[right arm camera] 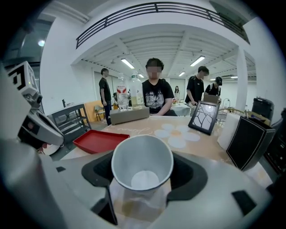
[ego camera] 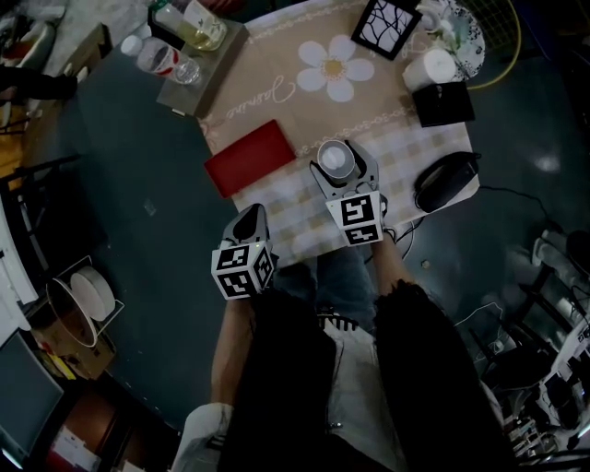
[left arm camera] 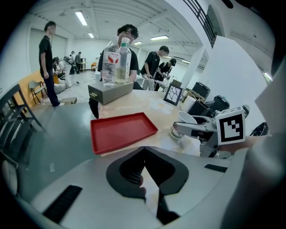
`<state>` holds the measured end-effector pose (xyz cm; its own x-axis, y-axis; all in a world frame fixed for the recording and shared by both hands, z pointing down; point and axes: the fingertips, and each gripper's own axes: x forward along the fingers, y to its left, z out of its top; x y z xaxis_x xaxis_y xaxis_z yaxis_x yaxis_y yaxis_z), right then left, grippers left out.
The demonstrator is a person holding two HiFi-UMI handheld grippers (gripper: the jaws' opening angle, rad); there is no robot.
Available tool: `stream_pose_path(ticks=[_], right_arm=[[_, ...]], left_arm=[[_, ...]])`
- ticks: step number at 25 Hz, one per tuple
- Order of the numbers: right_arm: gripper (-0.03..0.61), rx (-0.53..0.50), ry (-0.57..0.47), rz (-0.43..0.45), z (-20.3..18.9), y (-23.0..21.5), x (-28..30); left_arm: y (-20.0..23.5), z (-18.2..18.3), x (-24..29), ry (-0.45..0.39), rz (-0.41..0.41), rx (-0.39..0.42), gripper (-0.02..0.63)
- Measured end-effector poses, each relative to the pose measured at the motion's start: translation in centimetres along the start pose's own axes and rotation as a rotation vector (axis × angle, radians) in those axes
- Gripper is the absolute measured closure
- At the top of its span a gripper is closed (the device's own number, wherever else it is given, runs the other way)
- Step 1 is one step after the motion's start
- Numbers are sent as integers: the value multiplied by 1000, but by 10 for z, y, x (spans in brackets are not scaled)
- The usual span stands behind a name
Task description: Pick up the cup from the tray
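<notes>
Empty white cup [ego camera: 337, 159], mouth up, centre frame, pinched between the fingers [ego camera: 366, 168] of the right gripper [ego camera: 339, 162]. Empty red rectangular tray [ego camera: 250, 158] lies flat left of it, apart.

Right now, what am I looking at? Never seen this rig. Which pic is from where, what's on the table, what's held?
There is no robot here: a person holds a hand-held gripper in each hand. The head view comes from a camera on the person's head, looking down at the table. The other two views come from cameras riding on each gripper, looking along its jaws. The marker cubes are part of the grippers.

On the tablecloth lie an empty red tray, a patterned picture frame and a dark mouse-like object.

The right hand-held gripper is closed on a white cup, which is beside the tray, not on it. The left hand-held gripper has its jaws together with nothing between them.
</notes>
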<state>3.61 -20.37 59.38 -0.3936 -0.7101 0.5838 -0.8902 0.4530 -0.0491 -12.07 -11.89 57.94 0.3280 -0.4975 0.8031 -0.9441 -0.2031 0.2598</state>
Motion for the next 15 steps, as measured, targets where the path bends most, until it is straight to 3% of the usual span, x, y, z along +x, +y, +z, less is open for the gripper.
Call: stream_pose_path(ticks=[6, 15], right_arm=[[242, 1, -5, 2, -4, 0, 0], [230, 37, -39, 41, 6, 3, -3]], left_arm=[[1, -3, 2, 26, 10, 31, 606], [7, -13, 0, 30, 16, 2, 606]])
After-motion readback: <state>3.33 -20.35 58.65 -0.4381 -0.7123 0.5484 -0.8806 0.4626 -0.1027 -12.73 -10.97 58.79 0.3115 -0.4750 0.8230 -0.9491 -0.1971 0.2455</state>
